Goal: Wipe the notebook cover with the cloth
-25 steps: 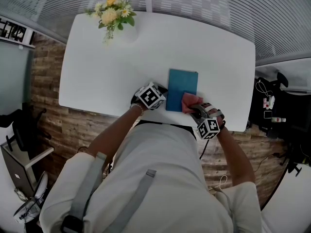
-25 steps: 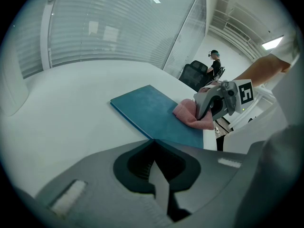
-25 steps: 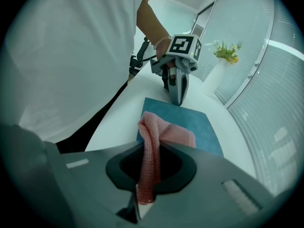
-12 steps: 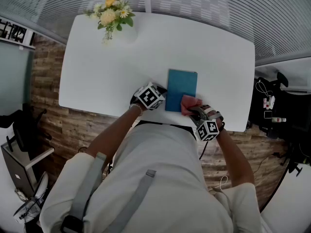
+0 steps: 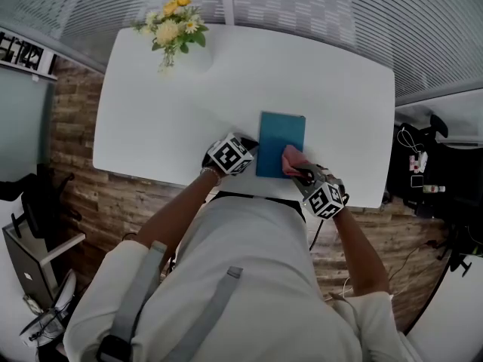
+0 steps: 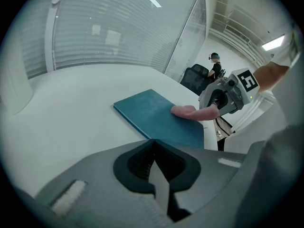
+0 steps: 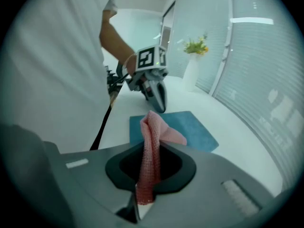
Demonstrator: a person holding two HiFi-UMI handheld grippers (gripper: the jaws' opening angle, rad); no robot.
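Now cloth [image 5: 290,157] touches notebook [image 5: 280,135] near table [image 5: 324,89] edge.

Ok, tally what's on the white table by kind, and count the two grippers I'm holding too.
notebook, blue: 1
cloth, pink: 1
vase of flowers: 1
hand-held gripper: 2, the left hand-held gripper shut with nothing between its jaws, the right hand-held gripper shut on the cloth
Total: 5

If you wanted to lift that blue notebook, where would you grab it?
Probably its long left edge, coming in low from the left: the notebook lies flat and thin on the table, and the cloth covers its near right corner, leaving that edge bare.
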